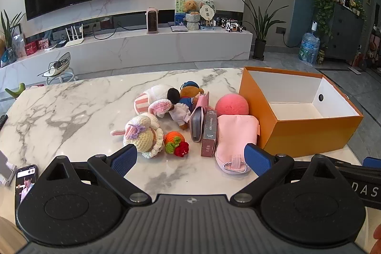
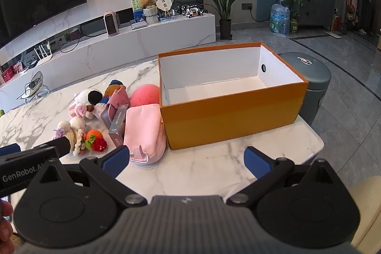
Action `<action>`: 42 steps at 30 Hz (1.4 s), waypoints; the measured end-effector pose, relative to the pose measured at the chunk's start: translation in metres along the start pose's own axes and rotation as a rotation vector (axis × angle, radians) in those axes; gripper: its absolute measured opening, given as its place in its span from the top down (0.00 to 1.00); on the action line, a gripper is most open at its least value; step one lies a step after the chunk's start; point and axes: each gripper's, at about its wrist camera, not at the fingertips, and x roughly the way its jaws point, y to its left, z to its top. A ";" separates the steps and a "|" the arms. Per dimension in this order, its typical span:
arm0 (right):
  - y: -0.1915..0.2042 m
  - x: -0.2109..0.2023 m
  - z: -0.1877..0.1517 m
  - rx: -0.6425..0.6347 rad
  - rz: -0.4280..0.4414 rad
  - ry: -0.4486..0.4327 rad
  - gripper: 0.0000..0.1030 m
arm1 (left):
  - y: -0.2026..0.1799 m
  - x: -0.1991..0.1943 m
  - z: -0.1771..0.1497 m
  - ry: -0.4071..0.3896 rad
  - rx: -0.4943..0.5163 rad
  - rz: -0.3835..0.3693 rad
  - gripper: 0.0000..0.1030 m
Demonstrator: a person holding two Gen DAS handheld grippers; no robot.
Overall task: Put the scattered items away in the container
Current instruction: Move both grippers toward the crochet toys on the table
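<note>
An open orange box (image 1: 307,135) (image 2: 228,111), white inside with nothing in it, stands on the marble table at the right. Left of it lies a pile: a pink pouch (image 1: 235,135) (image 2: 142,127), a pink ball (image 1: 232,104) (image 2: 144,95), a card box (image 1: 209,132) (image 2: 117,124), a pink wallet (image 1: 198,120), a crocheted bunny (image 1: 142,132) (image 2: 71,130), an orange and red crocheted fruit (image 1: 176,142) (image 2: 96,138), and plush dolls (image 1: 176,101) (image 2: 92,101). My left gripper (image 1: 190,158) is open and empty, just short of the pile. My right gripper (image 2: 187,160) is open and empty, in front of the box.
A phone (image 1: 25,180) lies at the table's left front edge beside a stand (image 1: 6,169). A grey bin (image 2: 314,87) stands past the table's right edge. A TV wall and low cabinet lie behind. The marble table (image 1: 71,116) has bare surface left of the pile.
</note>
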 end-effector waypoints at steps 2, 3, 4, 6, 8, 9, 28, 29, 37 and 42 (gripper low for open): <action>0.002 0.000 0.000 -0.003 0.000 0.001 0.00 | 0.002 0.000 0.000 0.000 -0.002 0.001 0.00; 0.002 0.000 -0.001 -0.004 0.001 0.001 0.00 | 0.002 0.000 0.000 0.000 -0.003 0.002 0.00; 0.003 0.000 -0.001 -0.005 0.001 0.001 0.00 | 0.003 0.000 0.000 0.000 -0.004 0.003 0.00; 0.003 0.001 -0.001 -0.005 0.003 0.002 0.00 | 0.004 0.001 0.000 0.001 -0.006 0.004 0.00; 0.005 0.002 -0.002 -0.003 0.006 0.002 0.00 | 0.006 0.001 0.000 0.002 -0.008 0.003 0.00; 0.005 0.003 -0.002 -0.003 0.007 0.003 0.00 | 0.006 0.002 0.000 0.004 -0.009 0.004 0.00; 0.043 0.043 0.007 -0.091 0.130 0.044 0.25 | 0.043 0.038 0.004 0.049 -0.021 0.004 0.25; 0.047 0.047 0.007 -0.098 0.143 0.051 0.31 | 0.046 0.042 0.005 0.061 -0.019 -0.002 0.29; 0.082 0.088 0.015 -0.181 0.207 0.102 0.41 | 0.072 0.083 0.017 0.117 -0.048 0.001 0.35; 0.101 0.117 0.020 -0.220 0.233 0.135 0.43 | 0.084 0.112 0.022 0.153 -0.065 -0.005 0.30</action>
